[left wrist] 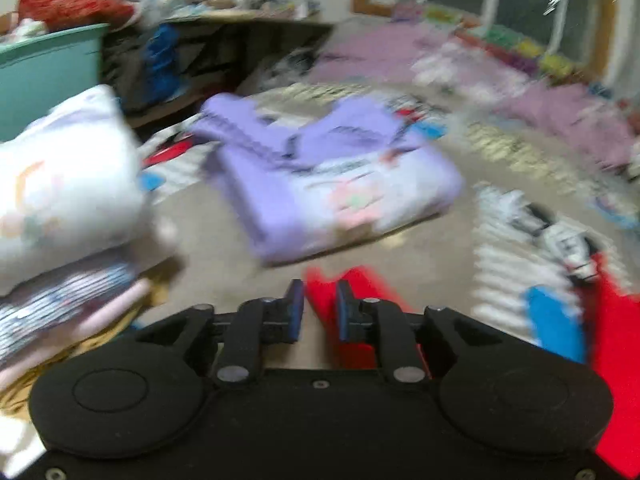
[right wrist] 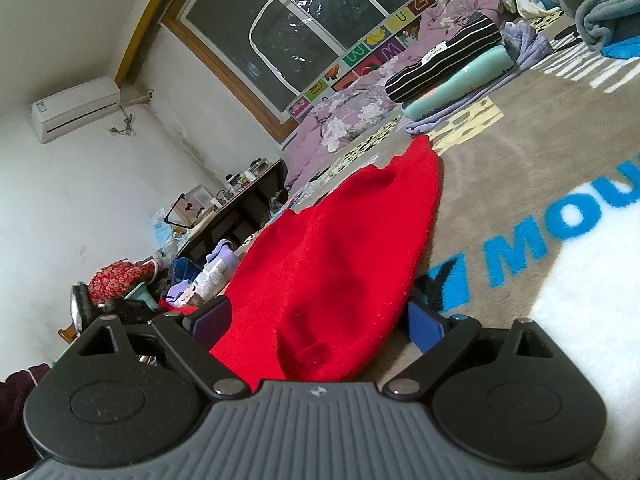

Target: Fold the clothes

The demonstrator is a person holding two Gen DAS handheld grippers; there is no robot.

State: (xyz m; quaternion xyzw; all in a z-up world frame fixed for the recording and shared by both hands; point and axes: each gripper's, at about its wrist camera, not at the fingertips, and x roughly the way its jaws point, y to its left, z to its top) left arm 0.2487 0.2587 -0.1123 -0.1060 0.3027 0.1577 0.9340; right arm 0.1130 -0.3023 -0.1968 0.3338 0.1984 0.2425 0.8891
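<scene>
Cluttered bedroom, and it all plays out on the beige patterned rug (right wrist: 500, 184). Spread flat on it is the red garment (right wrist: 340, 248), its long axis running away from the right hand-held gripper (right wrist: 316, 324) toward the window. That gripper sits low, jaws spread wide either side of the near end of the cloth, pads not pressing, so released and nothing grasped. The left hand-held gripper (left wrist: 318, 308) is in a blurred view, jaws only a narrow gap apart, nothing between them, with a red edge (left wrist: 352, 292) just beyond its tips. A folded lilac garment (left wrist: 328, 184) lies farther off. The right looks nearer and better lined up for the next pinch.
</scene>
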